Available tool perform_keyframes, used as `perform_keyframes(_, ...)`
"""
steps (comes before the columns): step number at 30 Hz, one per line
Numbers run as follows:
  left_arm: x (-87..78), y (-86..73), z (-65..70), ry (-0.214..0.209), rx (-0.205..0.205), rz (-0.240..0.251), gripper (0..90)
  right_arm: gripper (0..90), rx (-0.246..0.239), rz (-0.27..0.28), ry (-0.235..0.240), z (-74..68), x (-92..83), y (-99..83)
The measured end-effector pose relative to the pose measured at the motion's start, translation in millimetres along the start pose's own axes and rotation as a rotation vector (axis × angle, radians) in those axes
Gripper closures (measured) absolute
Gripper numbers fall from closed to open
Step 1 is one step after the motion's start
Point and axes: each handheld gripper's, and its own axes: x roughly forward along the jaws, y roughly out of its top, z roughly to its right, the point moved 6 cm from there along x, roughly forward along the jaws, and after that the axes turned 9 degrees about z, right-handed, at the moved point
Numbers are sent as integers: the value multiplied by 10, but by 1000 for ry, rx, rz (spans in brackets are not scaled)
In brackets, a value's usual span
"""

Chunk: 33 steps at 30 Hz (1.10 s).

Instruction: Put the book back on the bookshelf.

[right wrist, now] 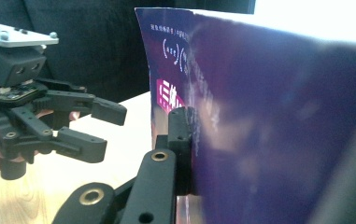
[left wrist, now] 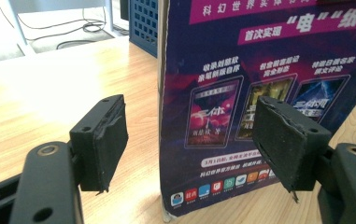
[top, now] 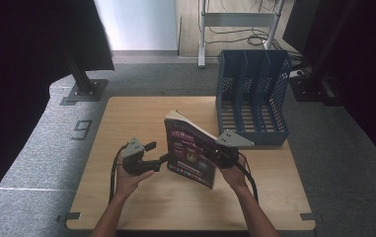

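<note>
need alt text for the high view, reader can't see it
A purple paperback book stands upright on a light wooden table, clamped by the right tongs. The open left tongs approach its cover; a blue mesh file rack stands behind.

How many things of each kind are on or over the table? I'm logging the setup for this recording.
Book: 1
File rack: 1
Grippers: 2, left gripper and right gripper
Total: 4
</note>
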Motion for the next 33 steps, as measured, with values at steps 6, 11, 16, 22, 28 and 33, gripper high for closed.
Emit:
perform_keyframes(6,-5,-44,-8,0,-1,-4,272,817,20,-3,-21,13,16,5)
perform_keyframes(11,9,-96,-2,-7,-13,-15,273,818,35,6,-25,7,12,19)
perform_keyframes(16,31,-117,30,-11,-8,-23,273,819,29,18,-30,-6,1,54)
perform_keyframes(22,30,-117,25,-10,-11,-22,273,819,32,25,-34,-12,-2,80)
perform_keyframes(28,15,-125,7,-6,-19,-22,274,819,26,34,-40,-15,-6,113)
perform_keyframes(33,-3,-115,-8,-6,-24,-14,274,819,29,51,-49,-6,-44,170)
